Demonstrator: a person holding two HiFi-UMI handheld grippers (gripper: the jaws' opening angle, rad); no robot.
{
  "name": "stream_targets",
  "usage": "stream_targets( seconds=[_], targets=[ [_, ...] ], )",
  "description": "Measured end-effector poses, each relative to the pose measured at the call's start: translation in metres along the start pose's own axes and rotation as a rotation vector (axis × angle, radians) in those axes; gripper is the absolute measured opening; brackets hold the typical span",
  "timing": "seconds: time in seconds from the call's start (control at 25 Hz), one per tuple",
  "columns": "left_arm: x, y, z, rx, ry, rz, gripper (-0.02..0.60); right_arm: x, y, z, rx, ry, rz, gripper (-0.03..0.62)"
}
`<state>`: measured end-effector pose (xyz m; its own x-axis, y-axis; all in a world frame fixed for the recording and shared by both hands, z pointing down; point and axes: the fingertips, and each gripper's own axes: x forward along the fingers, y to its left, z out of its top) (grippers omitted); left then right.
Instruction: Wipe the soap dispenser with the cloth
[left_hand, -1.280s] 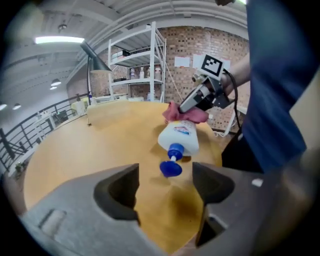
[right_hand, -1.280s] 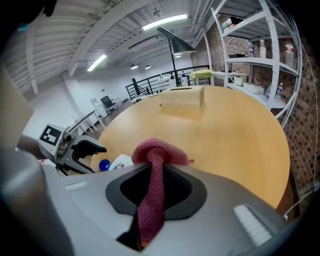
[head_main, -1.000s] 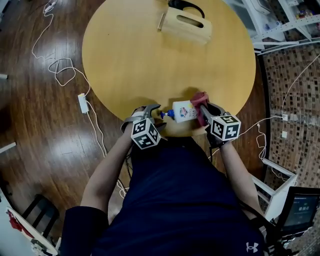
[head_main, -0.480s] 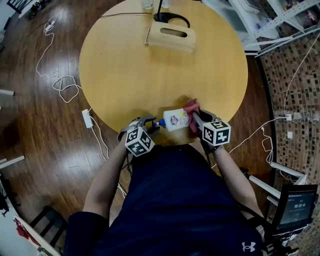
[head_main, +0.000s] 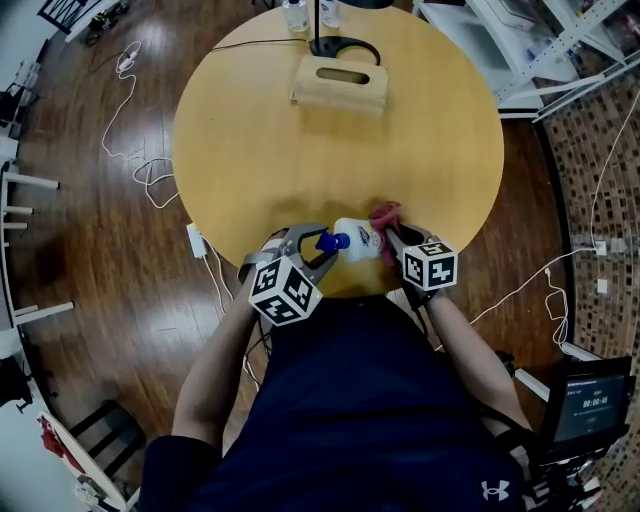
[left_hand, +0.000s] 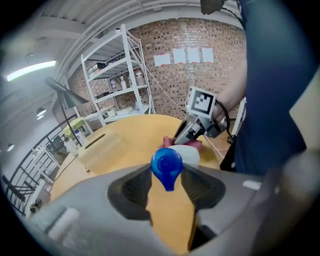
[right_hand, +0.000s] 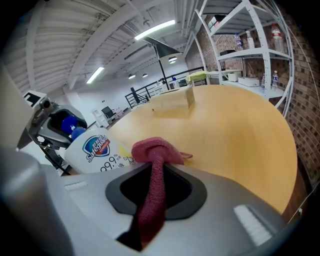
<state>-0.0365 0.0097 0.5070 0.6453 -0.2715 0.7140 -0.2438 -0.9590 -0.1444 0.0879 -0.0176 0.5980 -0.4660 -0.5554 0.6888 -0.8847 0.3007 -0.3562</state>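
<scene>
L gripper (left_hand: 167, 176) jaws just closing, now pinching blue pump head (left_hand: 166, 166) of white plastic soap dispenser (head_main: 360, 240) to steady it; prob. lifted clear of round yellow-wood table (head_main: 260, 140), hard to tell. R gripper (right_hand: 155, 172) nips dark-red terry cloth (right_hand: 152, 149), wad against bottle's far end, ready to rub.

Your round wooden desk (head_main: 260, 150) and its surroundings

At the desk's far edge you have a slotted wooden box (head_main: 340, 85), with a black lamp base (head_main: 343, 46) just behind it and a clear bottle (head_main: 295, 14) near that. Off the left edge, white cables (head_main: 140, 170) and a white adapter (head_main: 197, 241) lie on the wooden floor (head_main: 90, 280).
</scene>
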Motion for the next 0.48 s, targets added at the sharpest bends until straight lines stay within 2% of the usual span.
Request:
stream_targets(
  seconds=[0.28, 0.48],
  targets=[
    [0.020, 0.005, 0.051, -0.137, -0.086, 0.027, 0.187, 0.000, -0.009, -0.002, 0.019, 0.008, -0.013, 0.067],
    [0.047, -0.016, 0.076, -0.075, -0.094, 0.003, 0.178, -0.006, -0.008, -0.011, 0.004, 0.027, -0.015, 0.067]
  ],
)
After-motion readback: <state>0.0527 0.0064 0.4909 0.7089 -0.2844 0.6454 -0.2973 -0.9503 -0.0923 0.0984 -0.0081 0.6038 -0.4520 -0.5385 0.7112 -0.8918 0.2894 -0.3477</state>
